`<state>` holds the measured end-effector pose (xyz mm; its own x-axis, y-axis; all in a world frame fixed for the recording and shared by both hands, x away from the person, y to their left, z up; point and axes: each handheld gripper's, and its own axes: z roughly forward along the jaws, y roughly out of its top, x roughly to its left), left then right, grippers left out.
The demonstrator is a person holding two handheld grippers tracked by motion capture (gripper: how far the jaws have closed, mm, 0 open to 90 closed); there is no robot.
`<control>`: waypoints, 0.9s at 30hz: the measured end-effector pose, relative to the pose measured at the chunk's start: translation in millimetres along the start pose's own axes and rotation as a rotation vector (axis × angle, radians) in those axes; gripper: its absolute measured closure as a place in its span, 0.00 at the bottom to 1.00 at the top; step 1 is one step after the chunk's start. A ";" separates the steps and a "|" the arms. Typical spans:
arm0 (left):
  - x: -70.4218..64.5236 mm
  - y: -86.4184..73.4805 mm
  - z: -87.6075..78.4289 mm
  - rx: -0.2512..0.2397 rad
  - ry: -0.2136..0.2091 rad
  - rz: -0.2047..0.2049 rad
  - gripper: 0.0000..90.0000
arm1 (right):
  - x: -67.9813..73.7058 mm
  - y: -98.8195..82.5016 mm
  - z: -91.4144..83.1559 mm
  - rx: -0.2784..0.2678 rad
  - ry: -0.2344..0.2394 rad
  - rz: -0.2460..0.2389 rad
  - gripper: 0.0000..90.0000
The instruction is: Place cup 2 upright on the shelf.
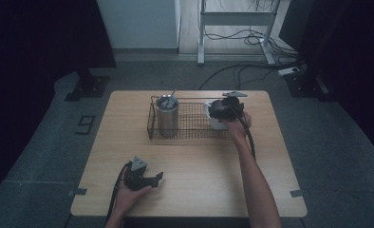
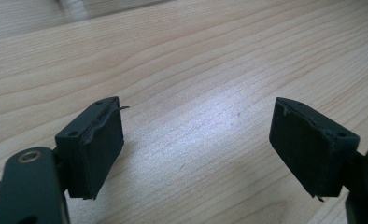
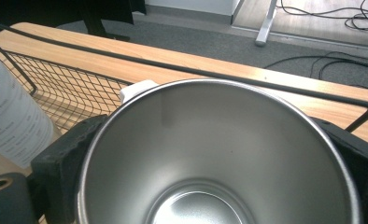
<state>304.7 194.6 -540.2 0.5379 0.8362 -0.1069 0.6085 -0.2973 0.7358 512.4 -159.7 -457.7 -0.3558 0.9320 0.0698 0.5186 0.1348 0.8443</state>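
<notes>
The white mug (image 1: 215,122) (steel-lined, empty) stands upright, seemingly inside the wire basket (image 1: 190,121).

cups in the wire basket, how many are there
2. A steel cup stands at the left end of the wire basket. A white cup with a steel inside sits at the right end, gripped by the right gripper. None looks hidden.

High view above table (image 1: 194,190); gripper views close, sharing wire basket (image 1: 194,124) with it
</notes>
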 end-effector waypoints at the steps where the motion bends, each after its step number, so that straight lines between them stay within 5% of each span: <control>1: -0.1 0.0 0.1 0.001 0.001 0.001 0.20 | -0.1 -0.9 0.8 0.002 0.001 0.004 0.06; 27: -1.3 -0.5 1.9 0.010 -0.006 0.004 0.20 | -1.1 -14.2 14.9 0.050 -0.005 0.021 0.06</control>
<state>304.8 192.8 -541.7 0.5434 0.8325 -0.1079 0.6120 -0.3049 0.7297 517.0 -157.5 -477.7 -0.3407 0.9364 0.0840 0.5642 0.1322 0.8150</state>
